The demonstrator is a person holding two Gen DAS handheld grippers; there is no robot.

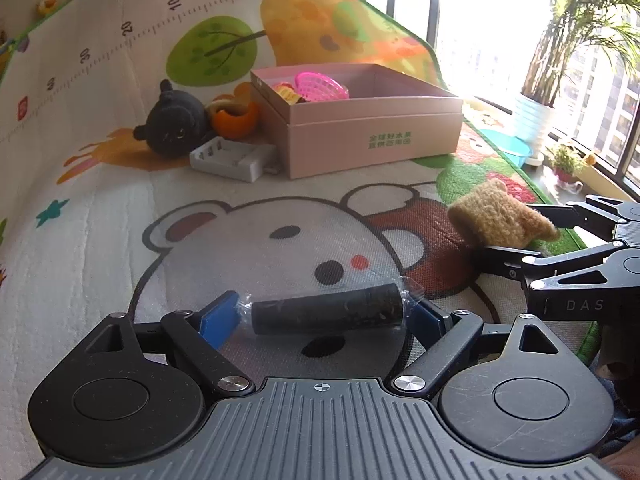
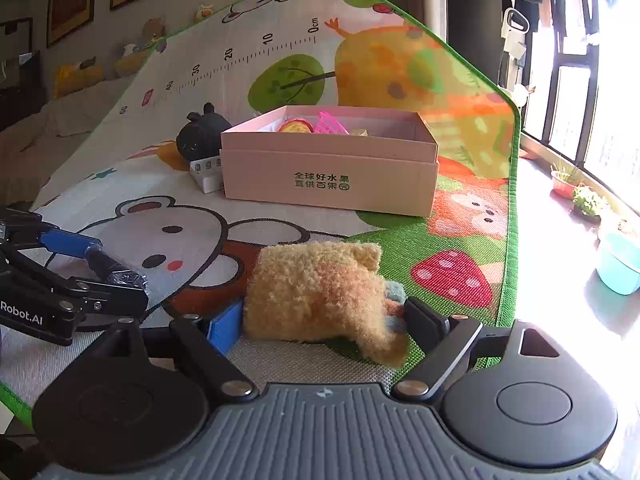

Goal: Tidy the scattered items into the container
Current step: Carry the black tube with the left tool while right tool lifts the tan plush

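My left gripper [image 1: 326, 314] is shut on a dark cylinder wrapped in clear plastic [image 1: 328, 314], held crosswise above the play mat; it also shows in the right wrist view [image 2: 114, 270]. My right gripper [image 2: 326, 320] is shut on a tan plush toy [image 2: 320, 296], which also shows in the left wrist view [image 1: 496, 216]. The pink cardboard box [image 1: 372, 136] stands ahead on the mat and holds a pink basket [image 1: 320, 86] and other small items. The box also shows in the right wrist view [image 2: 328, 176].
A black plush toy [image 1: 172, 124], an orange peel-like item [image 1: 236, 118] and a white battery charger [image 1: 236, 158] lie left of the box. The mat [image 1: 100, 220] slopes up behind. A teal basin [image 2: 620, 262] and potted plants [image 2: 588, 200] stand by the window on the right.
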